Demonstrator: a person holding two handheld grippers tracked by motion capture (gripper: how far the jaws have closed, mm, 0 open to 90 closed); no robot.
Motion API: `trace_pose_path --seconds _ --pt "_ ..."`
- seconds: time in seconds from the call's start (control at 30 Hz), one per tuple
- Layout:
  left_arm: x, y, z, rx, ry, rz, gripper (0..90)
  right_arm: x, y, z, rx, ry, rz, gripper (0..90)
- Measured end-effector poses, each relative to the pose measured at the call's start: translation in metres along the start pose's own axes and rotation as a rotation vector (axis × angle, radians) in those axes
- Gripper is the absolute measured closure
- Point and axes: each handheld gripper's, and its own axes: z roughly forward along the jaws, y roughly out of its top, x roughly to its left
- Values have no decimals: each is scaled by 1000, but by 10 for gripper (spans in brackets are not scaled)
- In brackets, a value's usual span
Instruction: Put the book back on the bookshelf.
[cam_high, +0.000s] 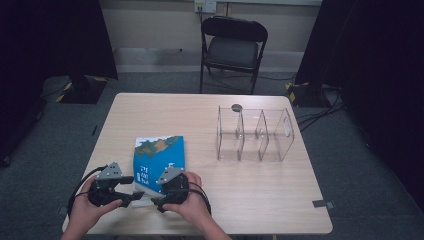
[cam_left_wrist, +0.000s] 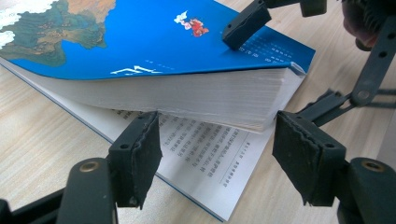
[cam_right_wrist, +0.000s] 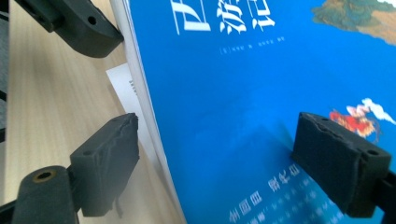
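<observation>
A: Where is the book (cam_high: 160, 162) found?

B: It lies near the front edge of the desk (cam_high: 250, 200), left of the middle, with its blue cover up. A clear divided box (cam_high: 255, 135) stands well apart, toward the right edge. The thick block of pages is lifted at the near corner, and one printed page (cam_left_wrist: 205, 163) is left flat on the desk beneath it.

A: How are the tongs set?

B: The left tongs (cam_left_wrist: 217, 156) are held with a gap between the pads; nothing is pressed by them. One pad (cam_left_wrist: 140, 154) sits just under the lifted pages, above the flat page. This gap is judged to be as narrow as they go. The right tongs (cam_right_wrist: 233, 163) stand wide apart over the corner of the cover, one pad (cam_right_wrist: 341, 158) on the blue face, the other (cam_right_wrist: 112, 158) beside the book's edge. No firm grip is shown.

A: How is the opening best done?

B: The lifted block should probably be supported from below by the left tongs while the cover is steadied by the right. The lift is best kept slow, so the loose page is not creased or dragged.
</observation>
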Motion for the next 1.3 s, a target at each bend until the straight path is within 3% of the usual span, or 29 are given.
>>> trace_pose_path --seconds 0.1,0.2,0.47,0.57,0.63,0.7,0.77,0.83,0.93,0.97,1.07,1.13,1.17,1.3 --pt "0 0 0 6 3 3 323 3 2 4 3 -25 -32 158" --pt "0 0 0 2 -1 -1 323 5 3 5 -11 -55 -50 254" --pt "2 -2 1 6 -1 -6 322 5 5 4 0 -55 -89 338" --pt "2 -6 5 17 4 3 309 6 6 0 -7 -40 -71 473" --pt "3 -7 5 20 -5 3 291 6 6 -1 -10 -36 -72 505" --pt "2 -8 6 10 -8 -3 275 7 8 -2 -13 -44 -106 556" --pt "3 -9 6 13 -8 31 243 9 9 -4 -7 -50 -109 604" --pt "2 -9 7 14 -10 43 231 9 10 -5 -3 -53 -106 625" --pt "1 -11 10 19 -17 30 226 10 11 -7 -2 -58 -115 646" --pt "1 -11 11 37 -15 55 222 9 12 -8 -4 -59 -110 666" --pt "0 -12 14 45 -27 62 222 9 13 -10 -7 -59 -111 676" --pt "0 -13 13 38 -37 57 222 9 14 -12 -8 -66 -101 690" --pt "-1 -13 14 21 -42 35 222 9 14 -12 -5 -68 -98 693" --pt "1 -14 12 11 -52 40 201 5 18 -20 1 -83 -78 717"
